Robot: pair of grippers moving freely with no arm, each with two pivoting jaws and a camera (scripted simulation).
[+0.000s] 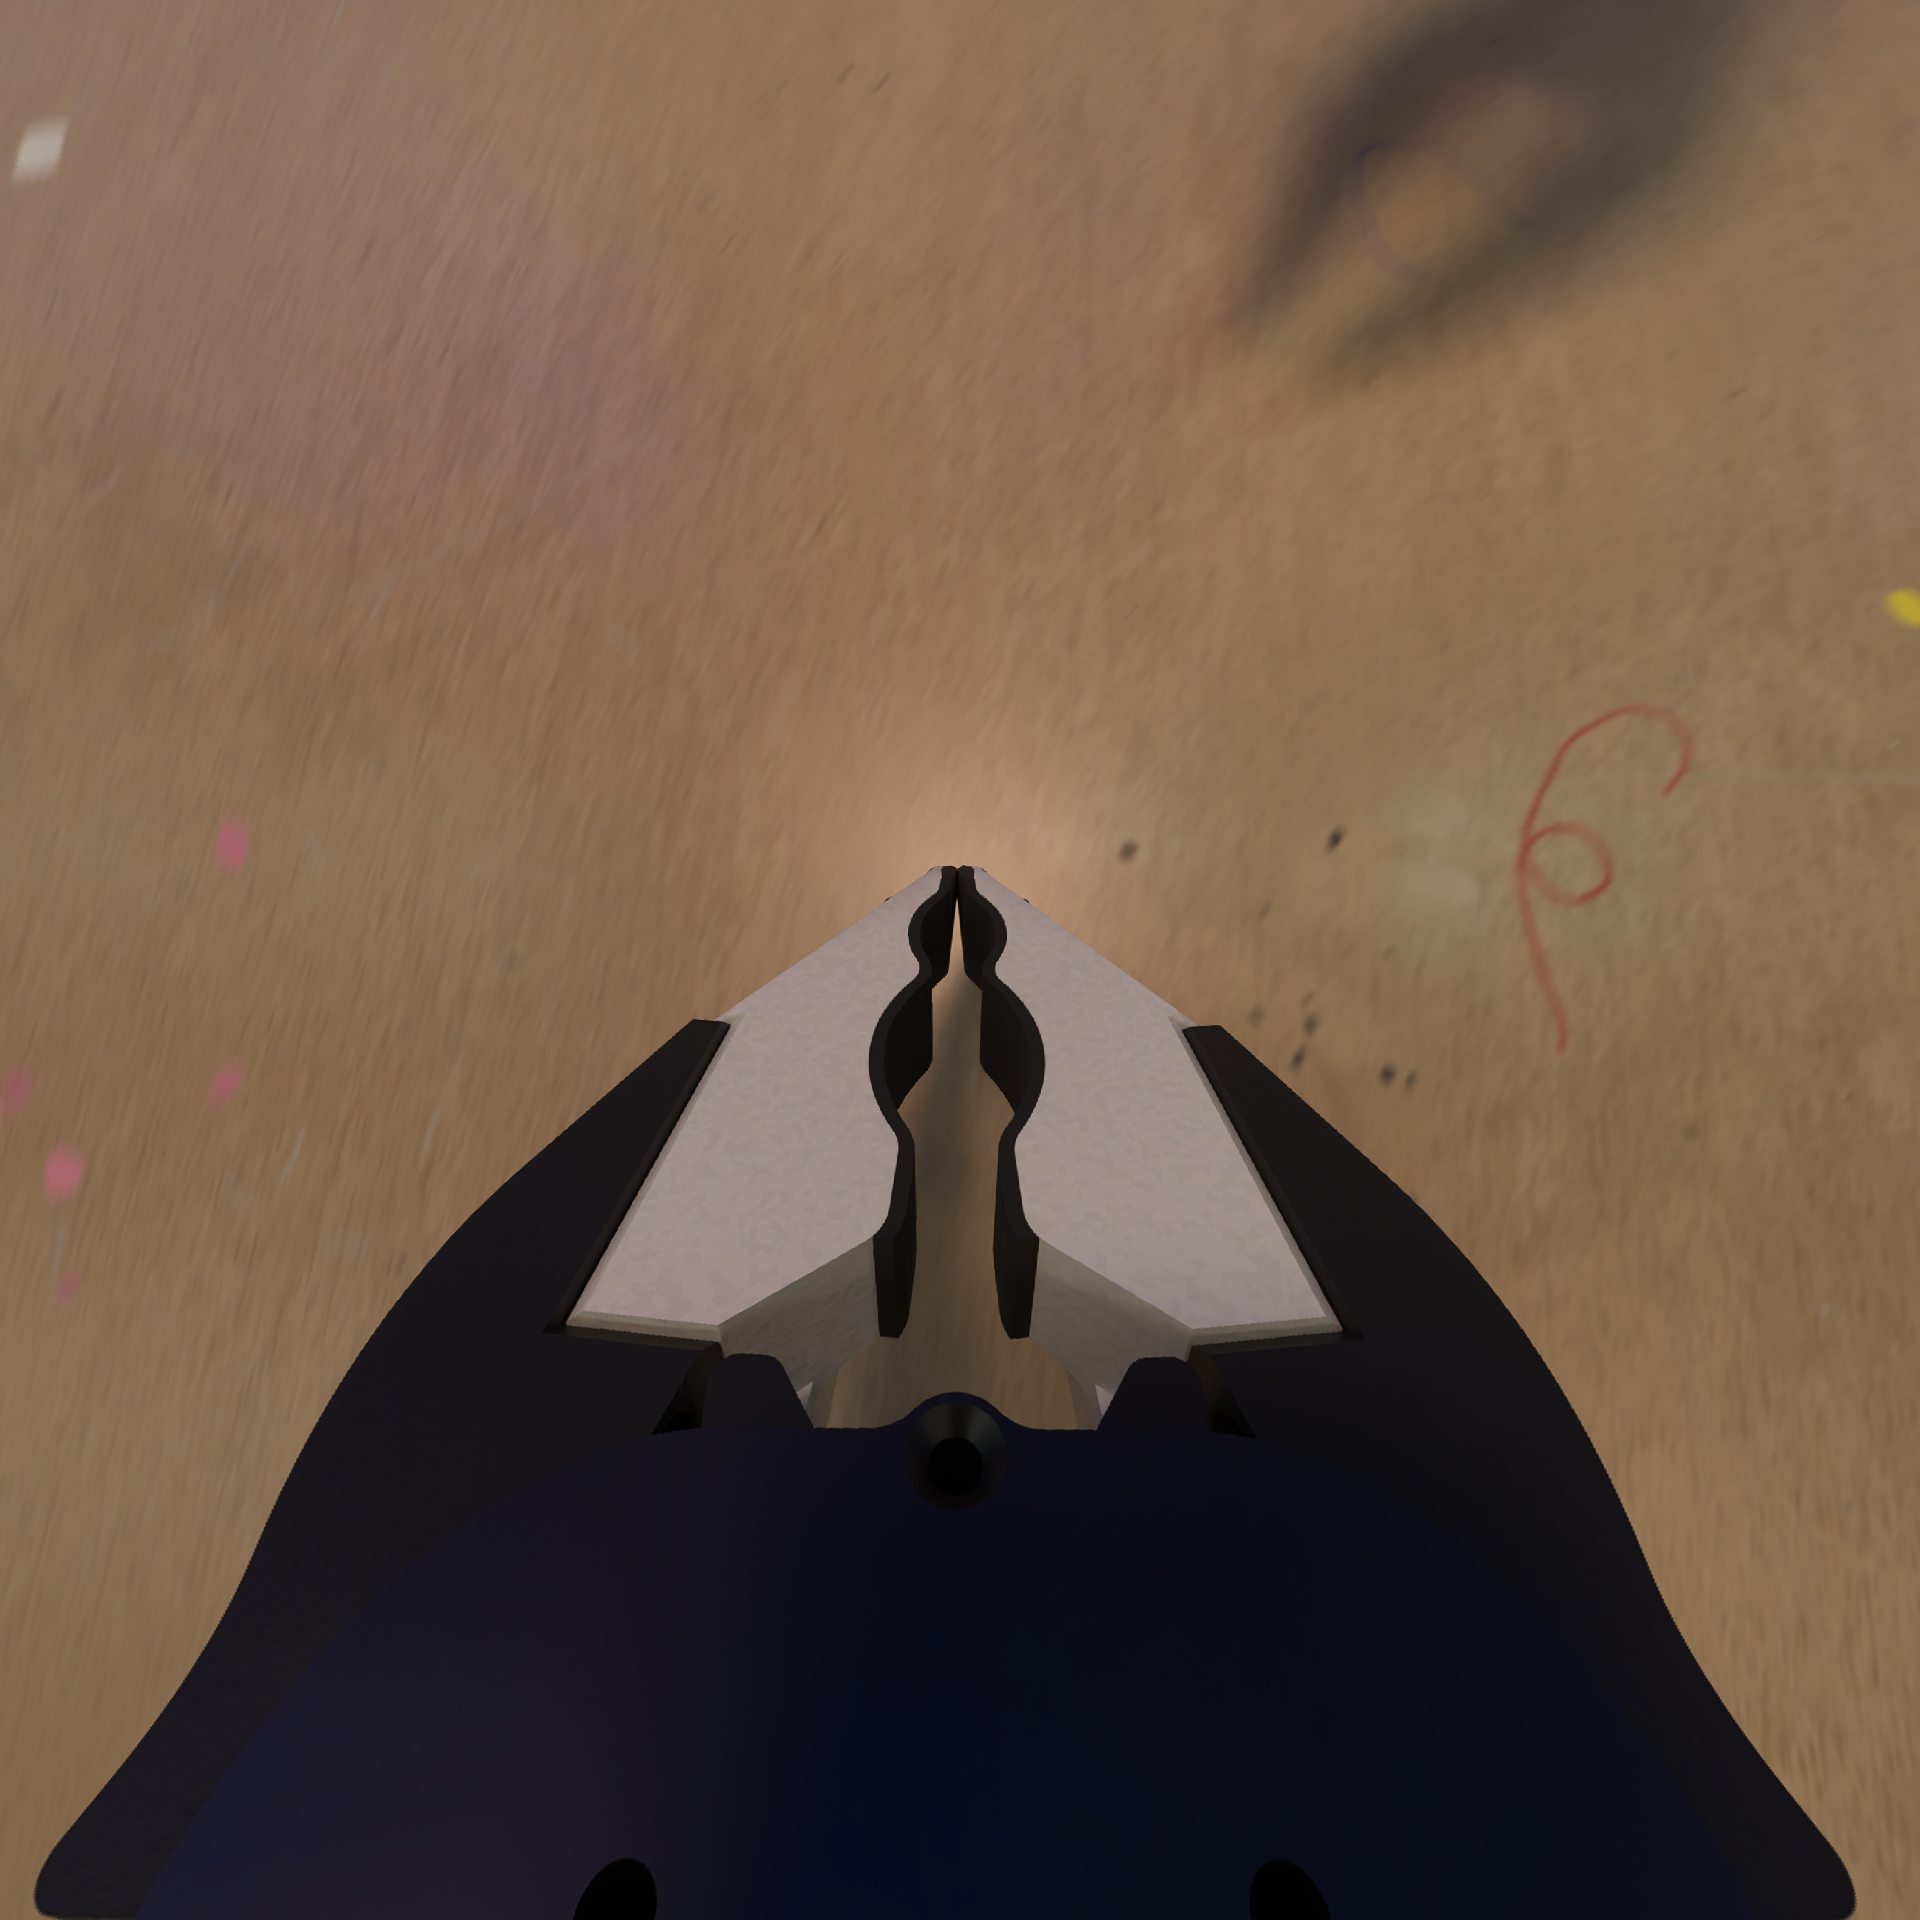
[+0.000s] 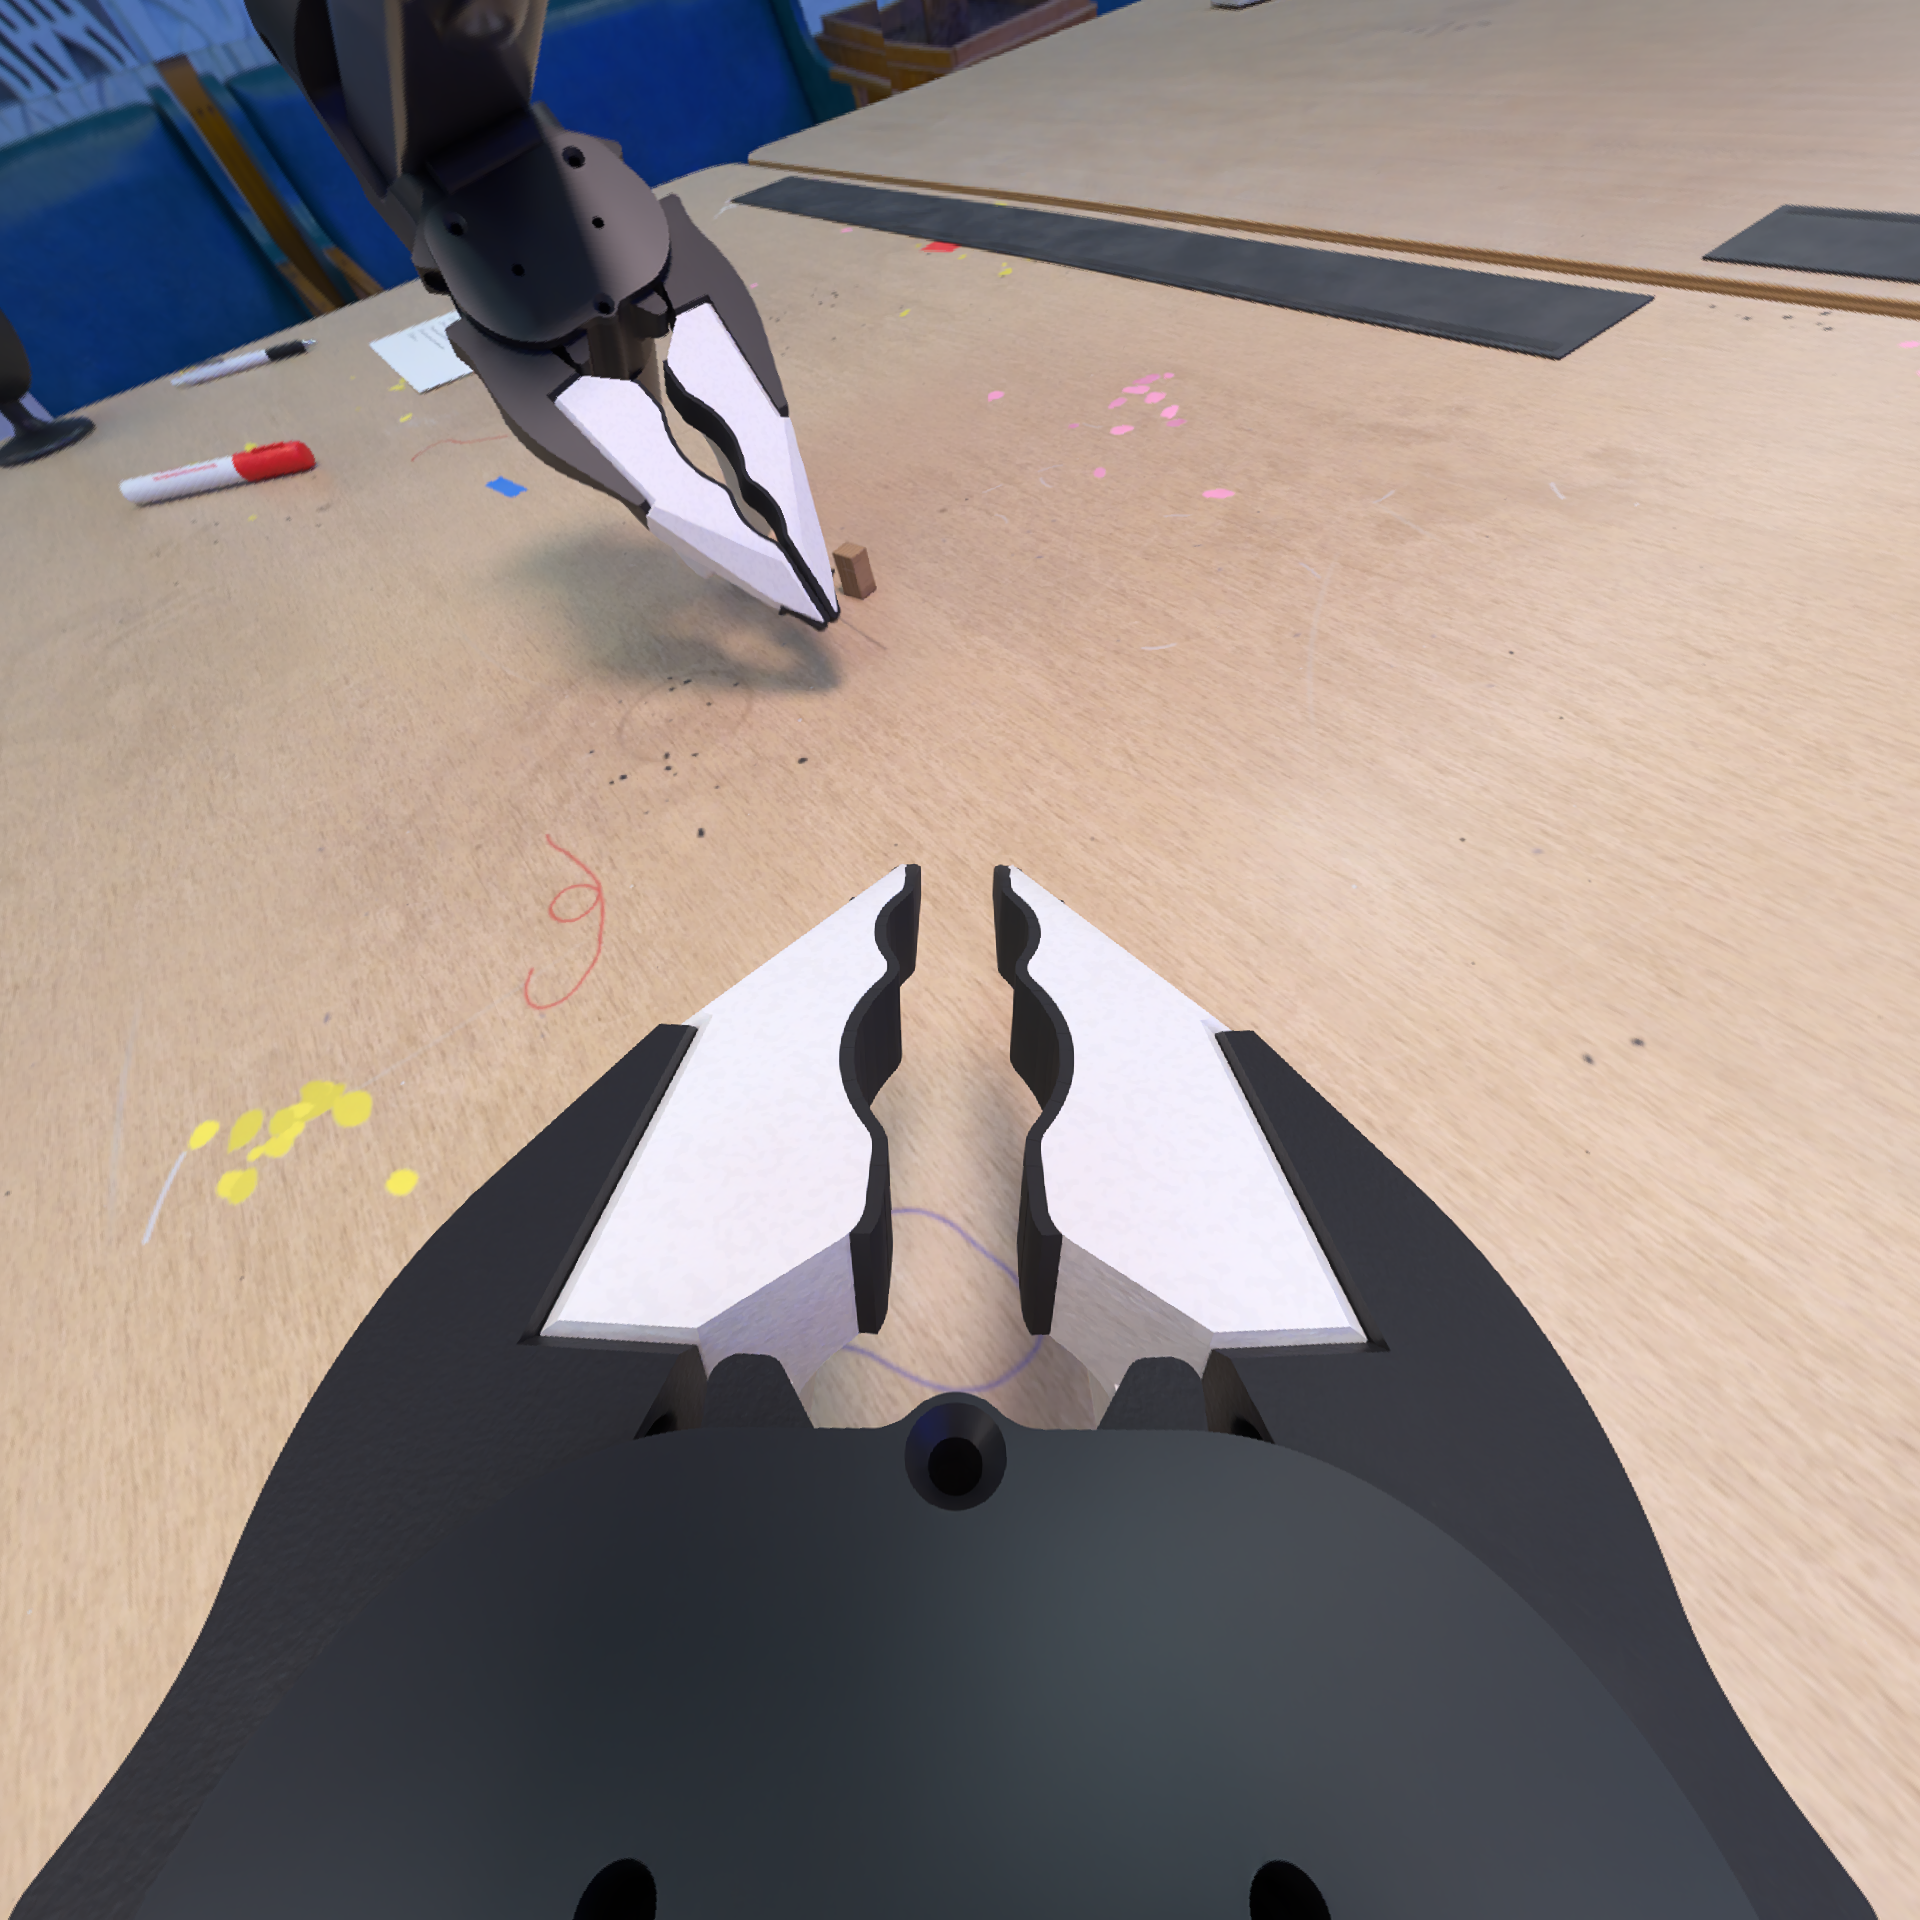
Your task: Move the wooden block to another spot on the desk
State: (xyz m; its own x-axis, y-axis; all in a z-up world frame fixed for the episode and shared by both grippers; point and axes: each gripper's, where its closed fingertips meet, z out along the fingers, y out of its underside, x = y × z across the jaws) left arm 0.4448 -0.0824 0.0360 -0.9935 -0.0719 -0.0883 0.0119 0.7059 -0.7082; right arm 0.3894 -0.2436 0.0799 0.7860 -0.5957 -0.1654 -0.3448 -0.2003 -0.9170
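Desk (image 2: 1351,727) of pale wood fills both views, marked with paint flecks and pen scribbles. The wooden block (image 2: 855,570), small and brown, stands on it at about eleven o'clock from the right gripper (image 2: 956,873), well apart from that gripper. The left gripper (image 2: 826,615) tilts steeply down just beside the block, on the block's seven o'clock side, its tips at or just above the wood; whether a finger touches the block cannot be told. Its jaws are closed tip to tip with nothing between them, which its own wrist view confirms: there the left gripper (image 1: 956,871) shows the two white fingers meeting at the point over bare desk, and the block is out of sight.

The right gripper hangs low over the desk with its jaws parted, empty, a blue pen loop (image 2: 956,1309) drawn on the wood between the fingers. A red scribble (image 2: 566,925) lies at ten o'clock from its tips, and yellow paint spots (image 2: 291,1132) sit farther toward nine. Pink spots (image 2: 1143,400) dot the desk at one o'clock, beyond the block. A dark strip (image 2: 1195,265) runs across the desk at twelve to one. At ten o'clock, far off, lie a white marker with a red cap (image 2: 218,473), a black-capped pen (image 2: 244,362) and a sheet of paper (image 2: 421,353). Blue chairs (image 2: 125,239) stand past the desk's edge.
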